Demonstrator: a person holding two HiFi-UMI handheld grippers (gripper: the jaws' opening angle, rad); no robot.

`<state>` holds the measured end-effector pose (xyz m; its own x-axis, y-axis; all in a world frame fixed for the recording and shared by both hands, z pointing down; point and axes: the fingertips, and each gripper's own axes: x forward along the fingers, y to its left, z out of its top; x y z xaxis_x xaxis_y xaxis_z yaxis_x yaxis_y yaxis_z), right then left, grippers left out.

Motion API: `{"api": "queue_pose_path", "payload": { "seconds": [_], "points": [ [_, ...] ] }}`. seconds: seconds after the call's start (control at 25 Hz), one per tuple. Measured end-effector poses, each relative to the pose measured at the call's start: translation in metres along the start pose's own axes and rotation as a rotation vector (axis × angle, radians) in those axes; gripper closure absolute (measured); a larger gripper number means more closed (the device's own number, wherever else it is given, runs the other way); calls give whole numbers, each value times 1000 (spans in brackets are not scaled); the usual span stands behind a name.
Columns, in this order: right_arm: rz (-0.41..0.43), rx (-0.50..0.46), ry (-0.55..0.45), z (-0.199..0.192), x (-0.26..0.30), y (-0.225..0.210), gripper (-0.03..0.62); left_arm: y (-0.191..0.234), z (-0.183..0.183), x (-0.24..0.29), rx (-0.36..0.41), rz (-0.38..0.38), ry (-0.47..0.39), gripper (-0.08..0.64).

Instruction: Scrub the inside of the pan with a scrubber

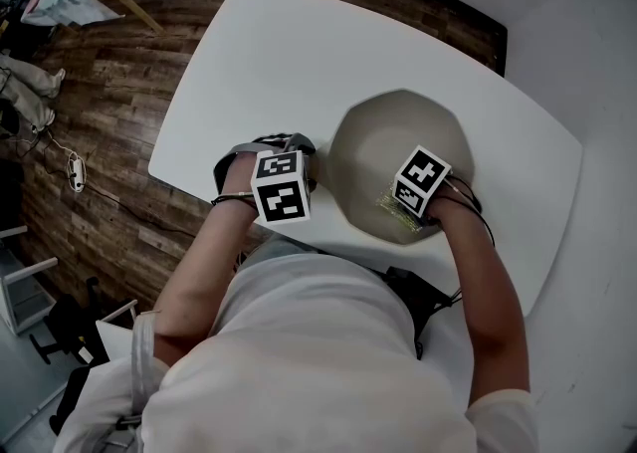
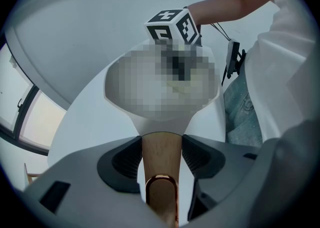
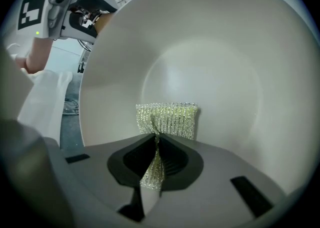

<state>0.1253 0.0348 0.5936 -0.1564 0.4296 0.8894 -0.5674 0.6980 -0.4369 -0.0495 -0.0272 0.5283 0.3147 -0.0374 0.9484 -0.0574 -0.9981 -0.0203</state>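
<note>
- My left gripper (image 2: 161, 158) has its jaws closed on the pan's wooden handle (image 2: 160, 139); the handle runs straight up between the two dark pads, which press it from both sides.
- The pan (image 1: 393, 137) sits on the white table (image 1: 259, 53), directly in front of me. In the head view its pale, empty bowl faces up, between my two grippers.
- My right gripper (image 3: 156, 161) is pinching the scrubber (image 3: 167, 118). Its jaws are nearly together, with a twisted strip of the glittery yellow-green mesh clamped between them.
- The rest of the scrubber fans out beyond the jaw tips as a flat ribbed patch against the pan's inner wall, on the side of the bowl nearest me. I cannot tell how firmly it presses on the surface.
- In the head view the right gripper reaches in over the pan's near right rim, with its marker cube above the bowl. The left one sits just outside the pan's left edge.
- Dark wooden floor (image 1: 100, 142) shows past the table's left edge.
</note>
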Motion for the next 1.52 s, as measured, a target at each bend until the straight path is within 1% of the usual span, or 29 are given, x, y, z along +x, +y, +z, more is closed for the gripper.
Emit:
{"api": "queue_pose_path", "payload": {
  "seconds": [0.12,0.4,0.52,0.68,0.84,1.0,1.28,1.52],
  "points": [
    [-29,21,25,-7,-3,-8,552,0,0,-1,1,1,0,308],
    [-115,39,41,-15,-8,-27,552,0,1,1,1,1,1,308],
    [-172,39,60,-16,-13,-33,552,0,0,-1,1,2,-1,308],
    [-269,34,76,-17,-19,-45,551,-1,-1,-2,1,3,-2,308],
    [-363,-13,61,-10,-23,-62,551,0,0,-1,0,4,-2,308],
    [-440,-23,54,-7,-27,-76,552,0,0,0,1,7,-4,308],
    [-530,-33,16,0,-37,-89,551,-1,0,-1,-3,10,-4,308],
    [-587,-39,-46,8,-46,-101,552,-1,2,0,-7,11,-5,308]
  ]
}}
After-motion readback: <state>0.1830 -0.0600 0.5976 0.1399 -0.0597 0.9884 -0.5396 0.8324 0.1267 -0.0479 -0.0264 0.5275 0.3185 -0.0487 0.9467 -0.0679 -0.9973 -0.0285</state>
